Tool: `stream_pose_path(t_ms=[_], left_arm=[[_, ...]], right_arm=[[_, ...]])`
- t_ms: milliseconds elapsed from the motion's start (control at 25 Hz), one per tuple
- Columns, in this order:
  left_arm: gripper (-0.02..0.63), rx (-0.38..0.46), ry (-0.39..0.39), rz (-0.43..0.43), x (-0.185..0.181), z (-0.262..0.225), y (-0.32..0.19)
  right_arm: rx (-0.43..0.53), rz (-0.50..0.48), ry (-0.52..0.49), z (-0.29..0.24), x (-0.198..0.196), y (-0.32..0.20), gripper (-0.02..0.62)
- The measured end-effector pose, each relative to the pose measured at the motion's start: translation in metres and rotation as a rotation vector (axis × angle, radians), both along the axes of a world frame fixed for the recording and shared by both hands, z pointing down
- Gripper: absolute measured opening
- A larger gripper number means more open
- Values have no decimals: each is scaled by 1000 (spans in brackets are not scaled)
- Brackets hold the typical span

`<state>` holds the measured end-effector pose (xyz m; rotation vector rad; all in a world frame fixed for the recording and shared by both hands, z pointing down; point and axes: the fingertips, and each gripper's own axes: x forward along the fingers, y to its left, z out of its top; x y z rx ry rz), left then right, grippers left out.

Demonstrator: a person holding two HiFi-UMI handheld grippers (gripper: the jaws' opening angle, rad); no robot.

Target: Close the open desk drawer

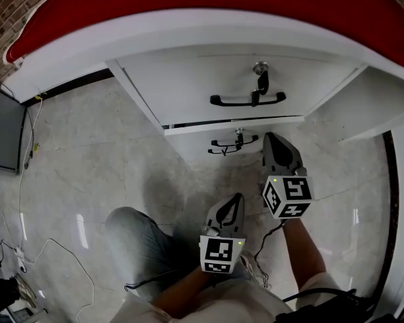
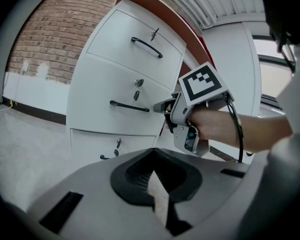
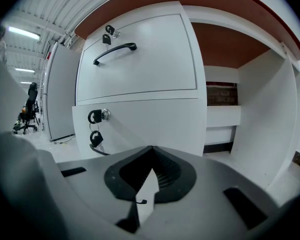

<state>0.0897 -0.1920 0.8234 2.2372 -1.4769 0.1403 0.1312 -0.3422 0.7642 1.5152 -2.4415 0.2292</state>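
Looked like an office to me: white desk drawers (image 1: 188,79) w/ keys, swivel chair (image 3: 29,106), ceiling strip lights (image 3: 22,32).

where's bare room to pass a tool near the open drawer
Free: floor left of the open drawer, out to the cables, and the kneehole on its right. Crowded: under the drawer front, right tool beside the lower handle.

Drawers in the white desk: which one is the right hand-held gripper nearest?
The middle drawer: the right hand-held gripper points at its handle's height, with the top drawer above and the bottom drawer below.
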Motion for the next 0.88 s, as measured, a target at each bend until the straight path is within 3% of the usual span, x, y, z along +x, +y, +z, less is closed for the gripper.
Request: stream_pose_path(t_ms=[640, 880], left_arm=[[8, 2, -2, 18, 7, 2, 4], [8, 7, -3, 13, 4, -2, 5]], right_arm=[[-40, 37, -37, 2, -1, -1, -2], [-14, 29, -89, 2, 1, -2, -2]])
